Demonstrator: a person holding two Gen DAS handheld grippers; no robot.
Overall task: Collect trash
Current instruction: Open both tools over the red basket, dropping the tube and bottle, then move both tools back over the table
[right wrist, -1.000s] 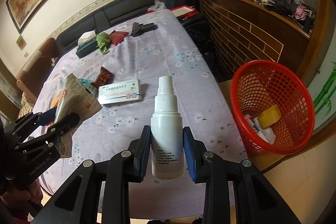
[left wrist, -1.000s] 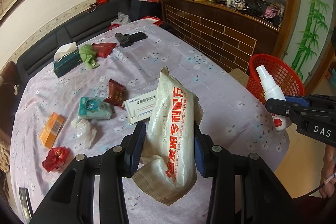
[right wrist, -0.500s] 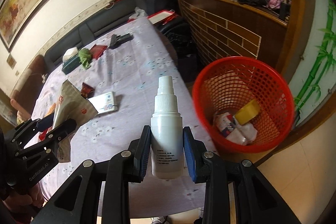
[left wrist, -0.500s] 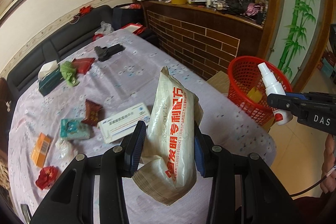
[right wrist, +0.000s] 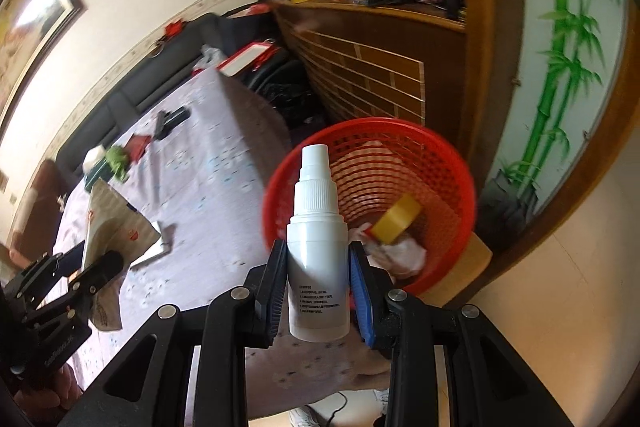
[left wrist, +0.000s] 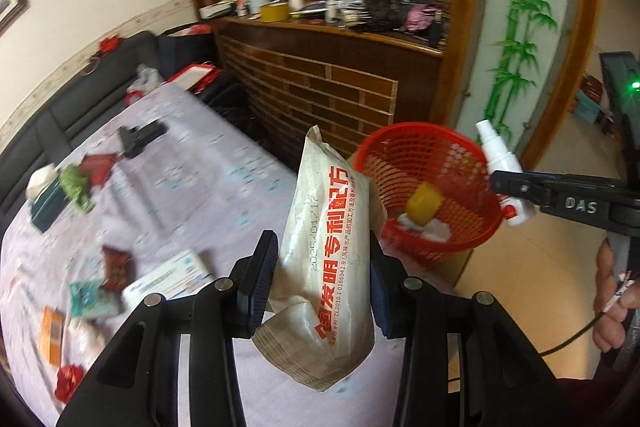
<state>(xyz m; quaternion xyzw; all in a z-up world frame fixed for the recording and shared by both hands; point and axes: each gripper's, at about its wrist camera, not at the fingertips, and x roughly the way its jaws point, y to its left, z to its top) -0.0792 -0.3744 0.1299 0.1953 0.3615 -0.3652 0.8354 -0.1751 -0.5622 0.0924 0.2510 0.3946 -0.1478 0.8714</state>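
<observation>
Both hands are loaded and heading for the bin. The left gripper (left wrist: pixel 320 279) is clamped on a crumpled paper bag (left wrist: pixel 328 267) with red print, its 2 pads pressing the bag's sides, and the bag hangs above the near edge of the table (left wrist: pixel 208 195). The right gripper (right wrist: pixel 318 283) pinches a white spray bottle (right wrist: pixel 318 251) upright by its body, nozzle up. From the right-hand view the bottle sits in front of the red basket (right wrist: pixel 440 155), which stands on the floor just beside the table's end and already holds a yellow block (right wrist: pixel 396 219) and some crumpled white scraps.

This looks like the carry-to-bin step, with 2 items at once. The bottle seems nearer the rim than the bag, though I can't tell whether it is truly over the opening. Next, I'd say each piece needs bringing squarely above the basket's mouth before the jaws part; the bag is wide and floppy, so it could catch the rim if let go early.

More litter waits on the table: a red wrapper (left wrist: pixel 116 267), a white box (left wrist: pixel 172 279), an orange box (left wrist: pixel 51 335).
</observation>
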